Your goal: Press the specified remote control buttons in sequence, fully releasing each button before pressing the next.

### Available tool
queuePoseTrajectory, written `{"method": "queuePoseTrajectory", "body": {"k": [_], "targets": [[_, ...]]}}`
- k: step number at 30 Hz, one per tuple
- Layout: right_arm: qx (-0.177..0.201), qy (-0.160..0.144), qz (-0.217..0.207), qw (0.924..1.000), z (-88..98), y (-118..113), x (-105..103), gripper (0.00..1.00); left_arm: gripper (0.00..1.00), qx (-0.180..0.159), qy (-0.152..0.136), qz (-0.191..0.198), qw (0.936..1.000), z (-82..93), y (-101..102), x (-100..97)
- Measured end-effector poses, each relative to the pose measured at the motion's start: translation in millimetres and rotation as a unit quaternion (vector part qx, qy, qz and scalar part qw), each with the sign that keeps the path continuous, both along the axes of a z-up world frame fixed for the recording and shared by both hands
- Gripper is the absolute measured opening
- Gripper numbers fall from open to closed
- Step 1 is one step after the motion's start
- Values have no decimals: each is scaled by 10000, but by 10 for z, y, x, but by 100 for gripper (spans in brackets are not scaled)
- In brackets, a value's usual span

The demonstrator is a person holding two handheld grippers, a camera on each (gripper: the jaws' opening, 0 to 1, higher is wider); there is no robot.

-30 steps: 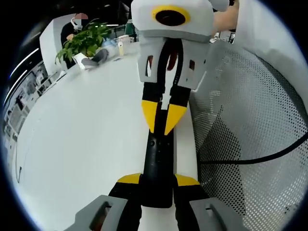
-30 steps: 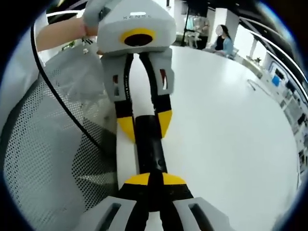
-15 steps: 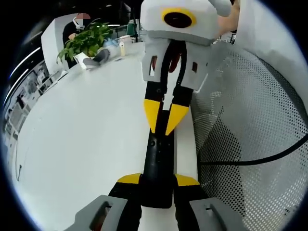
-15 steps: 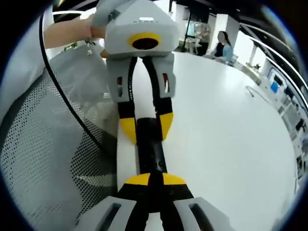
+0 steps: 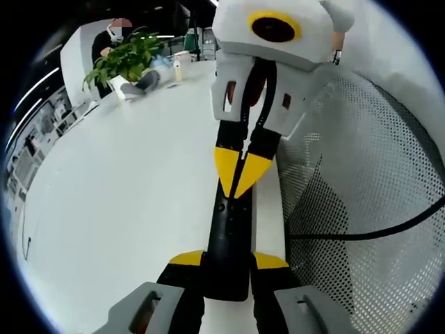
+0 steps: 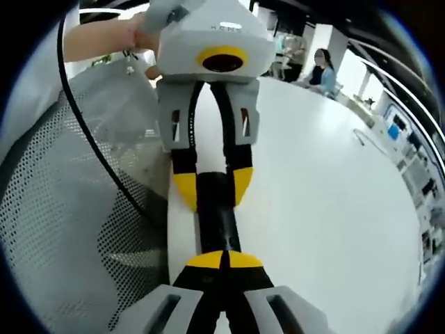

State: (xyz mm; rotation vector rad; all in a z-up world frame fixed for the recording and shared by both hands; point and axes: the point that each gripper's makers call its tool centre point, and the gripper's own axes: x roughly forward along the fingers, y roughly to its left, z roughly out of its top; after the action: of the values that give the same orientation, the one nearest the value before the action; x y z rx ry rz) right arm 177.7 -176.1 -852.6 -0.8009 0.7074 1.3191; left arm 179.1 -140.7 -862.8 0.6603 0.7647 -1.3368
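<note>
A black remote control (image 5: 228,243) lies lengthwise along the near edge of a white table (image 5: 118,202), and both grippers meet on it from opposite ends. In the left gripper view the left gripper (image 5: 228,261) comes up from 6 o'clock with its yellow-tipped jaws spread on either side of the remote's near end, gripping it. From 12 o'clock the right gripper (image 5: 241,182) reaches in, its two yellow tips pressed together into a point that rests on the remote's upper face (whether a button is pushed down there cannot be told).

In the right gripper view the same scene is seen from the other end: the right gripper (image 6: 223,261) rises from 6 o'clock, jaws together over the remote control (image 6: 214,212), while the left gripper (image 6: 212,186) comes down from 12 o'clock with a yellow tip on each long side of the remote. A person's hand (image 6: 142,35) holds that gripper at about 11 o'clock.

A white perforated mesh surface (image 5: 361,209) lies beside the table at 3 o'clock in the left gripper view, crossed by a black cable (image 5: 361,232). Far across the table, at 11 o'clock, stands a green potted plant (image 5: 125,59).
</note>
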Motion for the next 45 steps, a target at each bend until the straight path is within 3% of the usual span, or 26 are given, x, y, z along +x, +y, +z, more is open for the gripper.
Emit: {"method": "queuePoseTrajectory", "body": {"k": [6,11,16,20,27,38,43,45], "targets": [[-12,171,-86,9998,6,-17,-19,0,24,41,7,38,10000,-2,-8,1],[-36,141,-51,9999,-16,-12,-14,0,24,134,14,-34,9999,-4,-7,-3],[203,330,-190,9991,5,-23,4,0,24,153,23,-83,9998,-4,-7,-1],[241,396,-154,9988,14,-37,-2,0,24,-105,214,122,9996,7,-6,8],[138,469,-122,9987,5,-140,-15,0,24,-64,103,18,9999,6,-8,1],[-174,667,-115,9976,-13,-121,1,0,24,41,34,-86,9999,1,-12,-1],[-72,627,30,9980,-7,-138,-20,0,24,46,13,-121,9999,3,-7,-5],[-48,741,10,9972,2,-136,-10,0,24,27,5,-148,9999,4,-6,-5]]}}
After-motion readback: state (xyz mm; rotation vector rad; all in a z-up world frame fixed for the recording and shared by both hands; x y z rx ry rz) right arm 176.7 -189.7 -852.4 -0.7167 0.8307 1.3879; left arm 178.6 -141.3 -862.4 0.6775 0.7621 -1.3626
